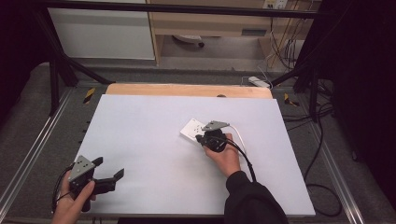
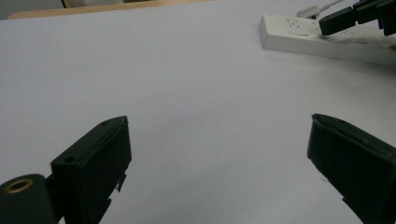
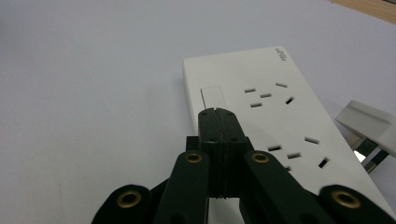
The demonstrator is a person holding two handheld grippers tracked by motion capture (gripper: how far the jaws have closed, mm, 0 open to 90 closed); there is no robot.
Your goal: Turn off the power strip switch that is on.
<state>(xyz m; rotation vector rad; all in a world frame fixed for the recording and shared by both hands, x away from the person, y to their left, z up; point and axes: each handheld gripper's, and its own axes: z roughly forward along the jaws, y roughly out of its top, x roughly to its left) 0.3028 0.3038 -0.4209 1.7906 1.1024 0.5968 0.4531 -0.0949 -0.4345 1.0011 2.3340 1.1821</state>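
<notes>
A white power strip [image 1: 192, 129] lies near the middle of the white table top; it has several sockets and a rocker switch [image 3: 213, 97] at one end. My right gripper [image 3: 217, 112] is shut with nothing between its jaws, and its tips rest at the near edge of that switch. A white plug [image 3: 369, 124] lies on the table beside the strip, its metal pins showing. My left gripper [image 1: 111, 168] is held at the table's front left, jaws wide open over bare surface. In the left gripper view the power strip [image 2: 317, 39] sits far off.
A white cable [image 1: 238, 133] runs from the strip toward the right. A wooden strip [image 1: 187, 89] borders the table's far edge. Black frame legs [image 1: 58, 70] and loose cables [image 1: 317, 154] stand around the table.
</notes>
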